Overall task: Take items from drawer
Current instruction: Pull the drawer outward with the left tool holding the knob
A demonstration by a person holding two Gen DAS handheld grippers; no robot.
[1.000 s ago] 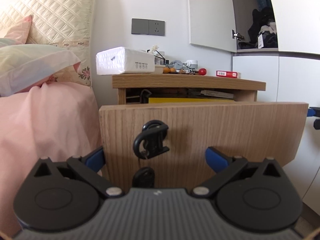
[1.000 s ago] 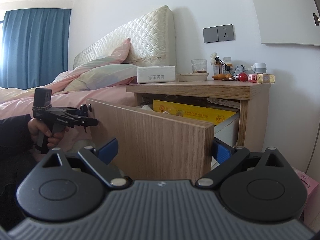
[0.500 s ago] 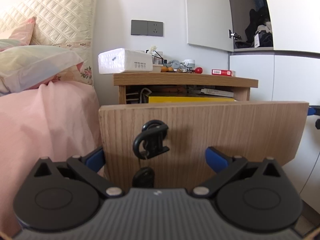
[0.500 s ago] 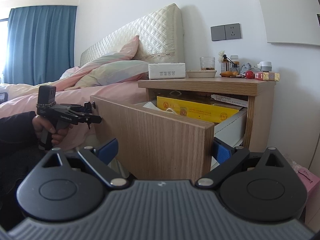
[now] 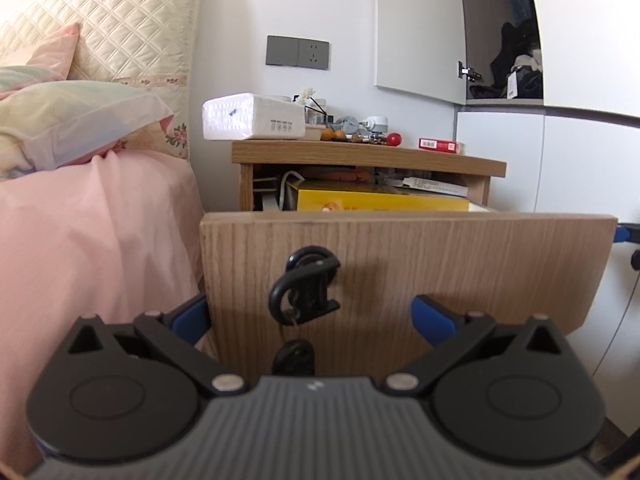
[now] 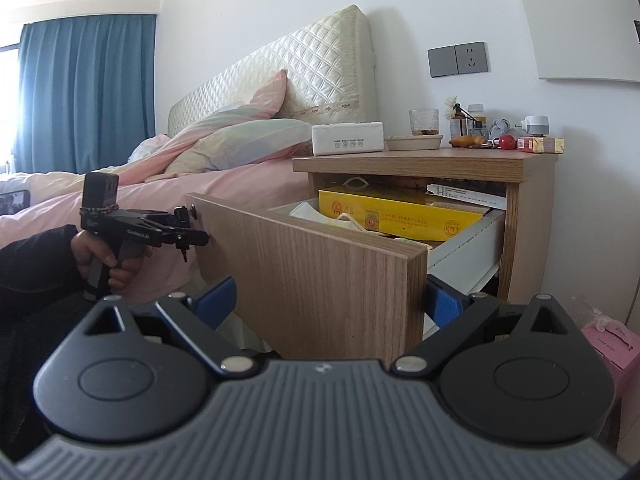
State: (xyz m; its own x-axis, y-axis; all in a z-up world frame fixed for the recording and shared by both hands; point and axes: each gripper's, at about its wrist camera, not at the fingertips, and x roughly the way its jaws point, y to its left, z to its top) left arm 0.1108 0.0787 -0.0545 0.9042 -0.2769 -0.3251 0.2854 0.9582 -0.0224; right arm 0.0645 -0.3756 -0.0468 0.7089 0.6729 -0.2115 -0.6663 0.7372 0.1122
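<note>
The wooden drawer (image 5: 400, 276) of the nightstand (image 6: 420, 160) stands pulled out. Inside lie a long yellow box (image 6: 400, 216), a white mask-like cloth (image 6: 320, 214) and papers (image 6: 464, 194). A black knob with keys (image 5: 304, 292) hangs on the drawer front. My left gripper (image 5: 310, 316) is open, its blue fingers (image 5: 188, 316) wide on either side of the knob. In the right wrist view the left gripper (image 6: 196, 236), held by a hand (image 6: 104, 256), sits at the knob. My right gripper (image 6: 330, 300) is open and empty, low beside the drawer's right corner.
The nightstand top carries a white tissue box (image 6: 347, 139), a glass (image 6: 423, 122), bottles, a red ball (image 6: 507, 141) and a red pack (image 5: 439, 145). A bed with a pink cover (image 5: 92, 232) lies left. A pink box (image 6: 612, 344) sits on the floor at right.
Both cameras have shifted a little, so more of the yellow box and the drawer's inside shows. Both grippers stay open, the left one still at the knob.
</note>
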